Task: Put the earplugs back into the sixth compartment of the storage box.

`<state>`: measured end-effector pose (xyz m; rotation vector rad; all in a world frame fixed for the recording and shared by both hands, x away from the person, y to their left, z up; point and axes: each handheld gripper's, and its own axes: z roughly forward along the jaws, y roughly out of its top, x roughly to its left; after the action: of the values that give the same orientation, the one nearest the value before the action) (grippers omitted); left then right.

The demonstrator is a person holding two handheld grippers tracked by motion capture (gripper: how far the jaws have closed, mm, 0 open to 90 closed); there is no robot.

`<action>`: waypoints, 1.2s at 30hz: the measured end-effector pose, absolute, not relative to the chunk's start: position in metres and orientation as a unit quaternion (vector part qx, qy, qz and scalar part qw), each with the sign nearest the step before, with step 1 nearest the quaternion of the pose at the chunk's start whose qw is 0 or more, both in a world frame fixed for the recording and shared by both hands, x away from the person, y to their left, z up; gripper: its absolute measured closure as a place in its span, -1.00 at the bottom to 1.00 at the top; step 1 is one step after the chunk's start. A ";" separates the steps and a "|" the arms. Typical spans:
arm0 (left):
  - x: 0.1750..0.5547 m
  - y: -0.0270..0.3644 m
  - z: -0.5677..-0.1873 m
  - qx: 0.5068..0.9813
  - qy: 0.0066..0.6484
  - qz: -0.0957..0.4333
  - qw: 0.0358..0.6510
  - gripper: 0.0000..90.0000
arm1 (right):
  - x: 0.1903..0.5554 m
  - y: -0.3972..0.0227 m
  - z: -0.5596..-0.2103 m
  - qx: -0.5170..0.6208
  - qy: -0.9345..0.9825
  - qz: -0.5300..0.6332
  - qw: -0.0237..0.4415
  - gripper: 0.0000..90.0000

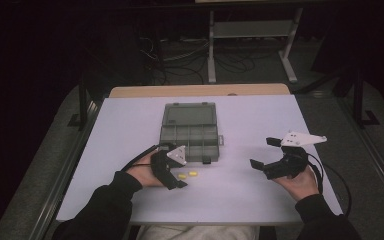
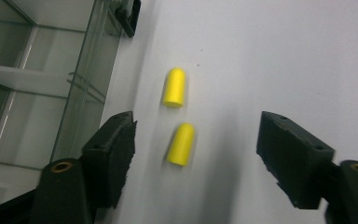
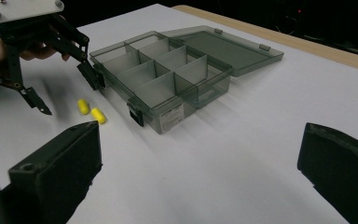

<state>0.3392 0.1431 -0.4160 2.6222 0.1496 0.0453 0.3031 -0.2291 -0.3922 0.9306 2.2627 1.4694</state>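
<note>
Scene: You work at a white worktop (image 1: 240, 200), an open smoked-plastic compartment box (image 1: 190, 131) at its middle, lid folded back.
Earplugs: Two yellow foam earplugs lie just beside the box's near edge, close together but apart; the nearer earplug (image 2: 182, 143) sits between your left claw's jaws, the farther earplug (image 2: 174, 87) just beyond them.
Key relation: The nearer plug's long axis runs along the claw's line of sight, across the line of closing, so the jaws would meet its sides. It lies closer to the box-side jaw.
Left claw: Your left claw (image 1: 176, 181) points down over the plugs, released, jaws part-way in and touching nothing.
Left hand: It comes in low beside the box's near left corner, wrist tipped forward.
Right claw: Your right claw (image 1: 263, 154) hangs released, wide open, well right of the box, held level and aimed toward it.
Nearer hand: The left, plainly.
</note>
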 end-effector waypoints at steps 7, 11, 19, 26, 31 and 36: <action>0.344 0.144 -0.421 0.967 0.053 0.016 0.247 0.07 | 0.303 -0.228 -0.392 0.321 0.785 0.510 0.142 -1.00; 0.344 0.143 -0.422 0.969 0.052 0.012 0.243 0.31 | 0.303 -0.228 -0.392 0.321 0.785 0.510 0.143 -1.00; 0.345 0.140 -0.424 0.971 0.040 0.012 0.233 0.76 | 0.304 -0.229 -0.392 0.320 0.785 0.510 0.143 -1.00; 0.347 0.141 -0.419 0.972 0.038 0.002 0.231 0.82 | 0.303 -0.229 -0.392 0.320 0.785 0.510 0.143 -1.00; 0.349 0.141 -0.406 0.973 0.034 0.003 0.229 0.82 | 0.303 -0.229 -0.392 0.321 0.785 0.510 0.143 -1.00; 0.351 0.142 -0.387 0.971 0.031 0.007 0.236 0.82 | 0.303 -0.229 -0.392 0.321 0.784 0.511 0.143 -1.00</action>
<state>0.3515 0.1425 -0.3867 2.6639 0.0863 0.0205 0.3032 -0.2292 -0.3917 0.9248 2.2619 1.4743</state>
